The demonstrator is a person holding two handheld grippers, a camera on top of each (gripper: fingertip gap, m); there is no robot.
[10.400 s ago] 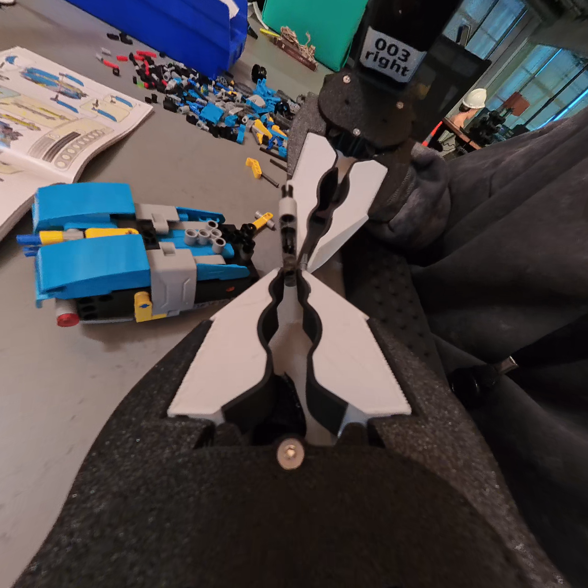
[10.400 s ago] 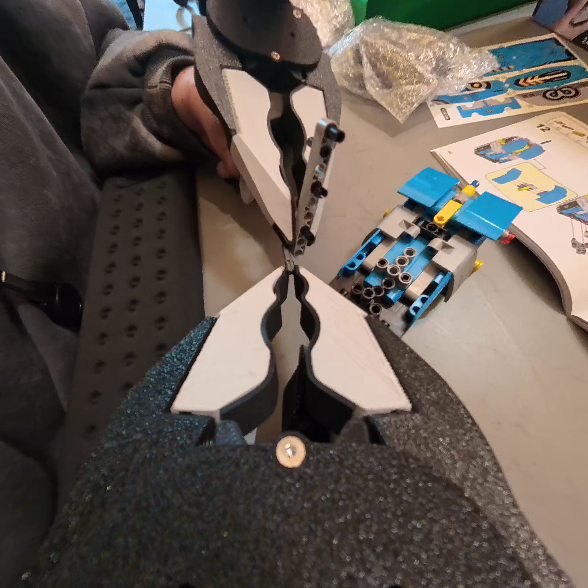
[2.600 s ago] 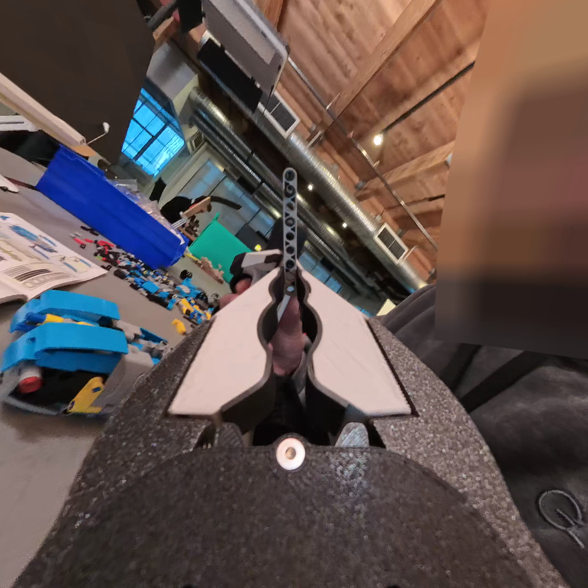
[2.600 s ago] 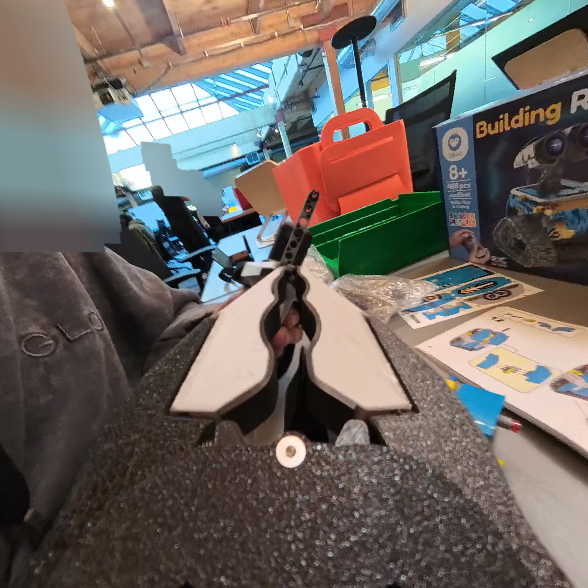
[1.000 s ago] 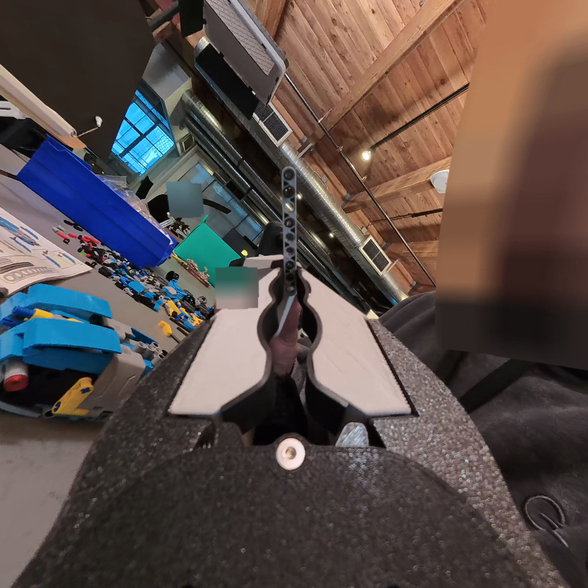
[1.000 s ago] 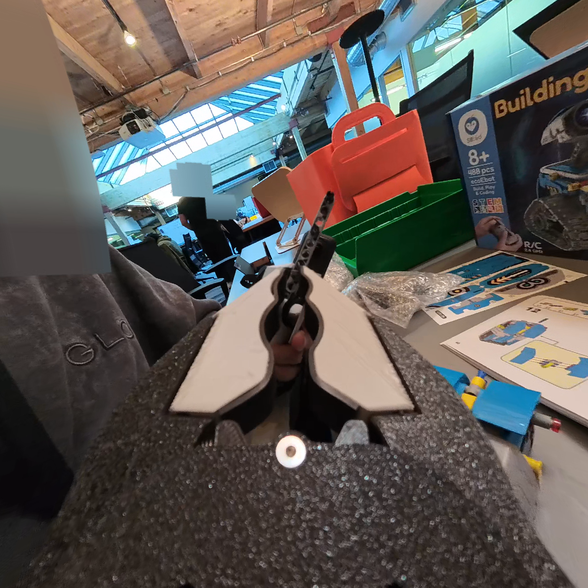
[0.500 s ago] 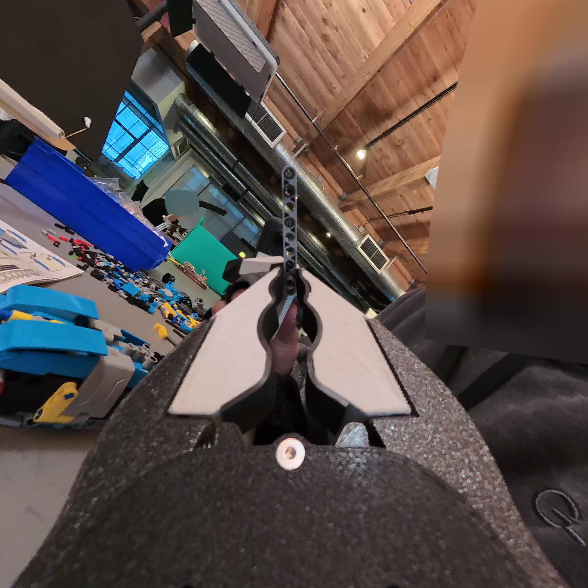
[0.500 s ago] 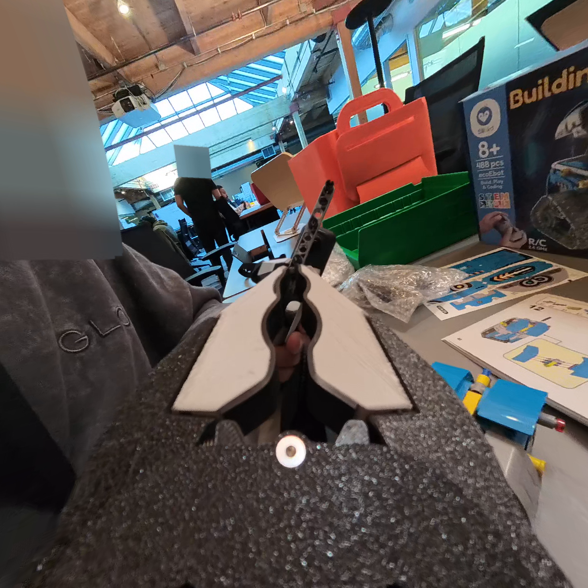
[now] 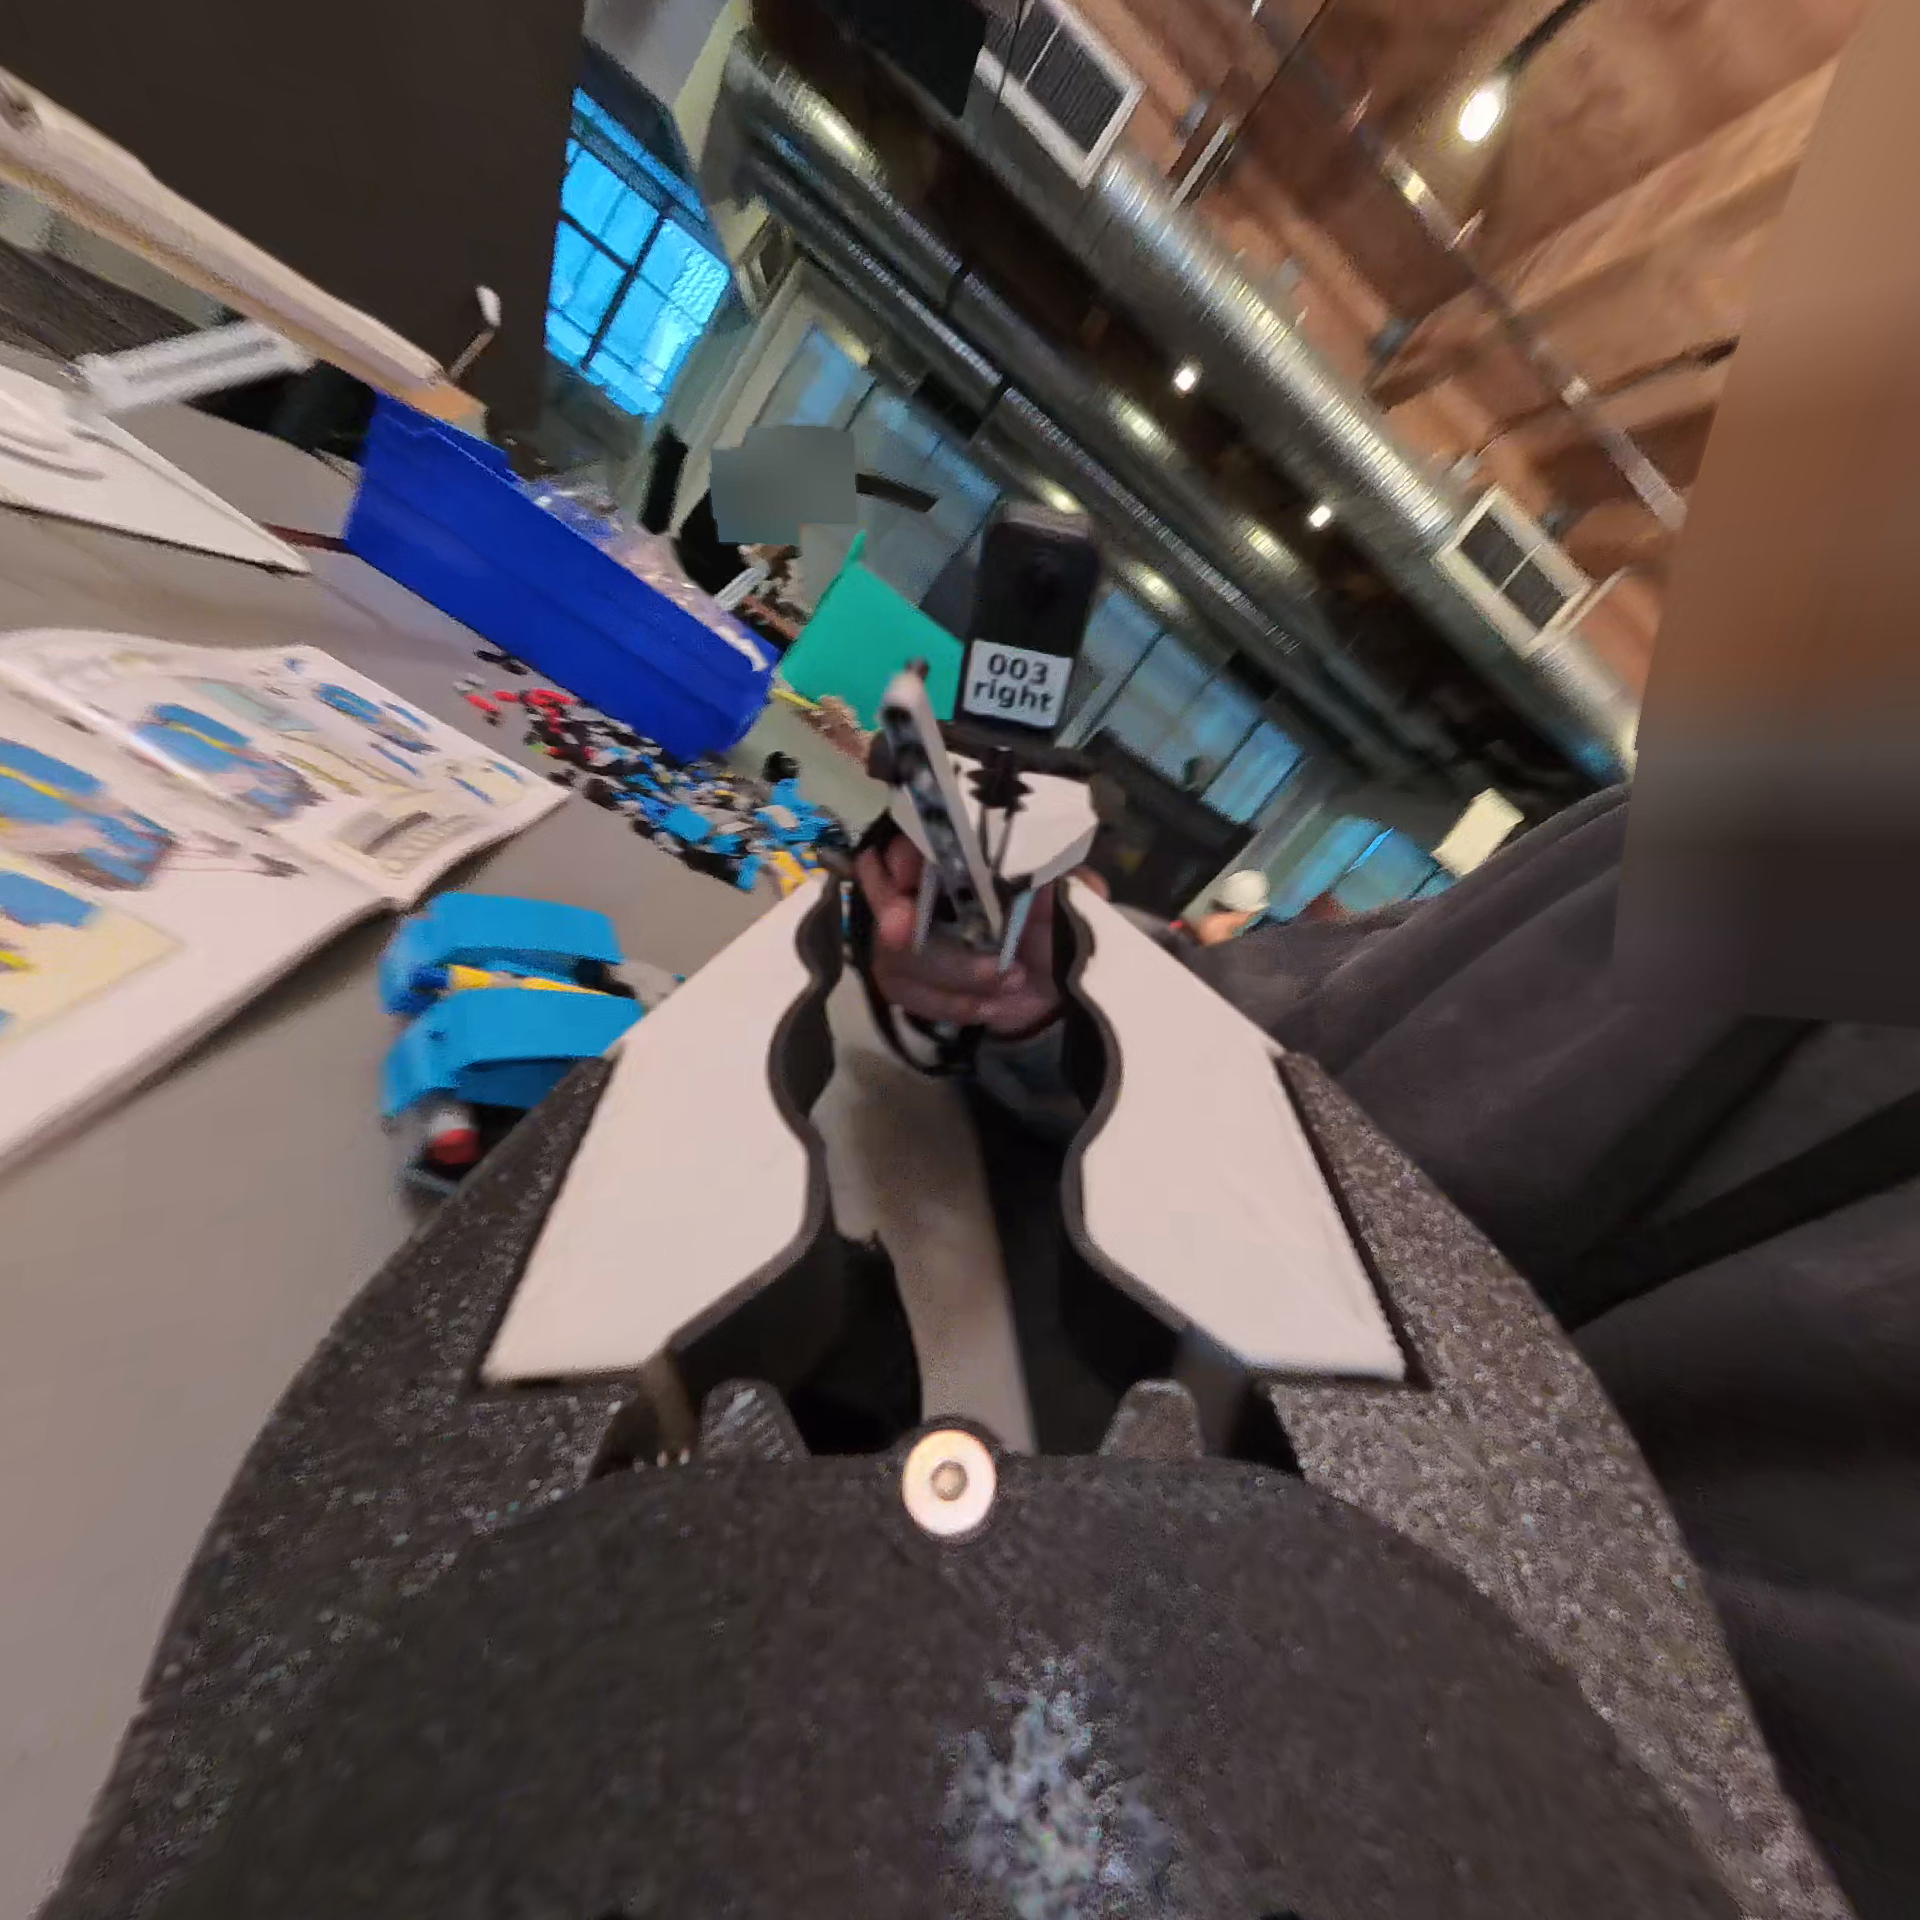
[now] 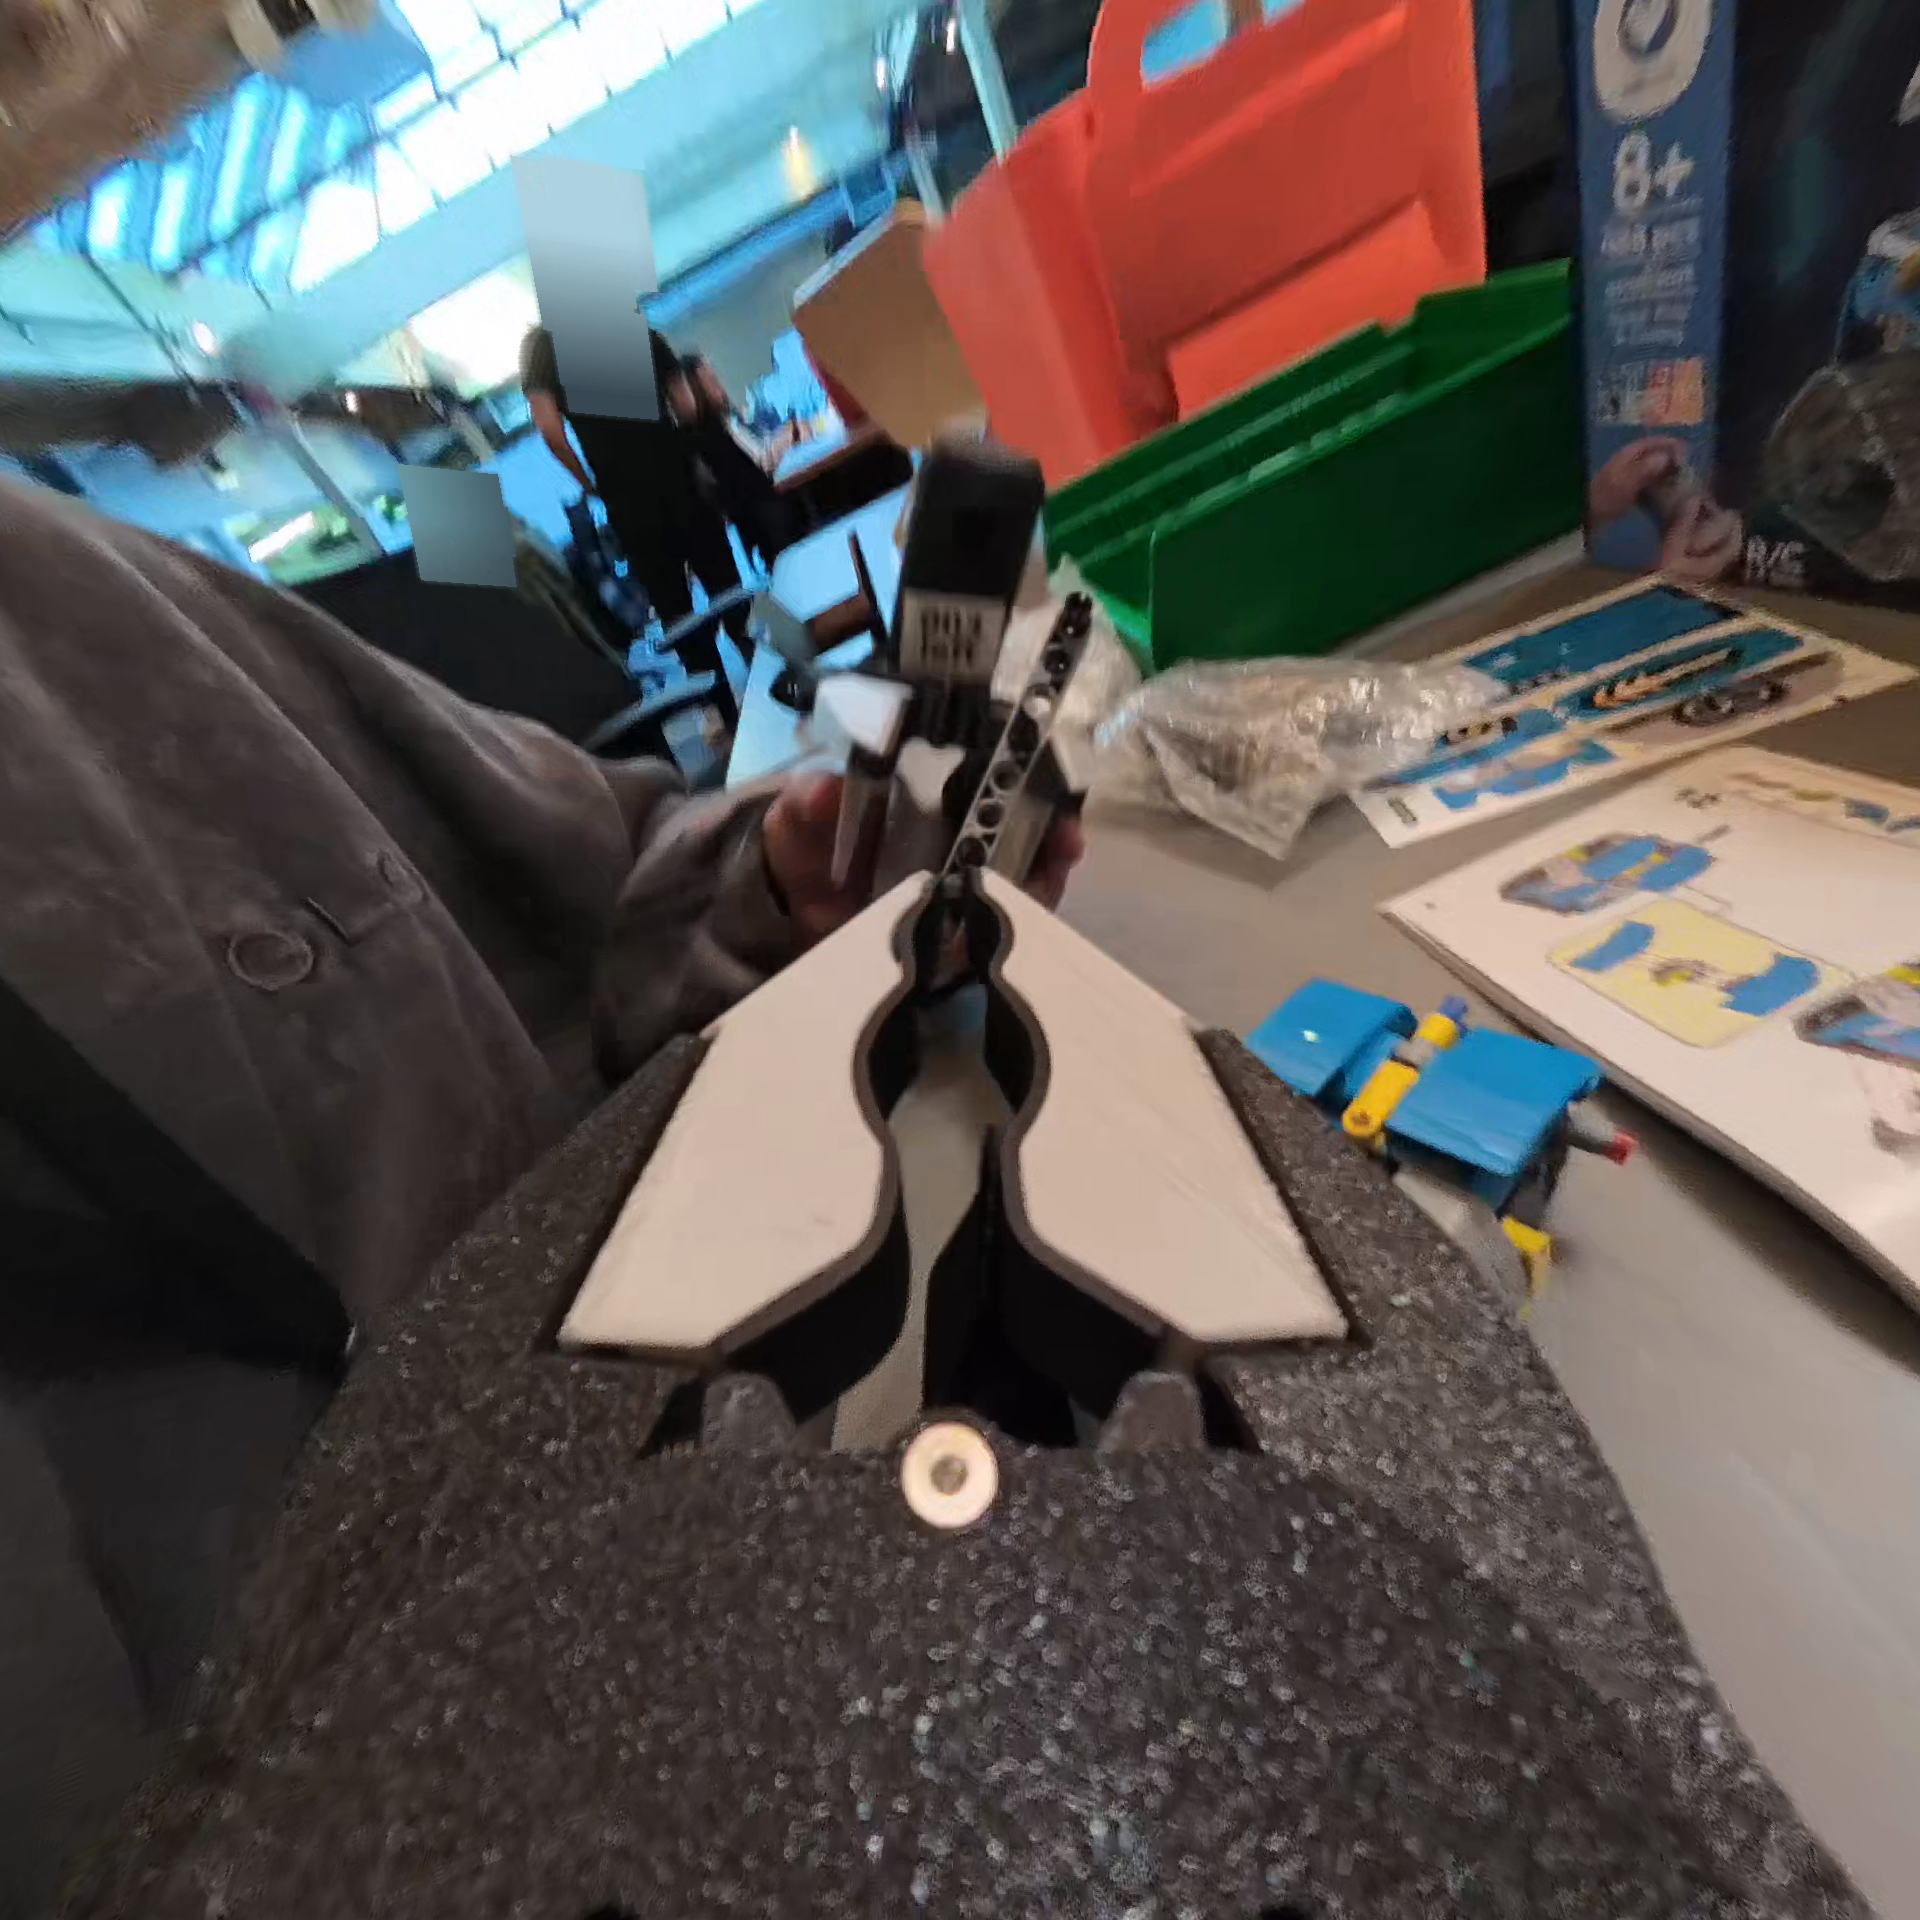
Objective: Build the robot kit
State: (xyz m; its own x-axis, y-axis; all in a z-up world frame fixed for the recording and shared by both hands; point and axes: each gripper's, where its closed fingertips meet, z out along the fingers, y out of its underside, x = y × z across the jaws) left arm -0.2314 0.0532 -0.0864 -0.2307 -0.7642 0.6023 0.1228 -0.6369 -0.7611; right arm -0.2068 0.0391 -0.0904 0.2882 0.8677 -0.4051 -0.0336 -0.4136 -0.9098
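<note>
Left wrist view: left gripper (image 9: 945, 935), clamped on the beam half a second ago, now gapes empty. Right gripper (image 10: 948, 896) alone pinches the slim grey holed beam (image 10: 1013, 748) by its lower end, tilted. Glossy blue brick model (image 10: 1423, 1091) near table (image 10: 1714, 1455) front edge

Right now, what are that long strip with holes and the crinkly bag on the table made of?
The perforated beam, pinched in the right gripper, looks like hard moulded plastic, dark grey with a slight sheen. The crinkled bag looks like thin clear plastic film: glossy wrinkles, see-through.
</note>
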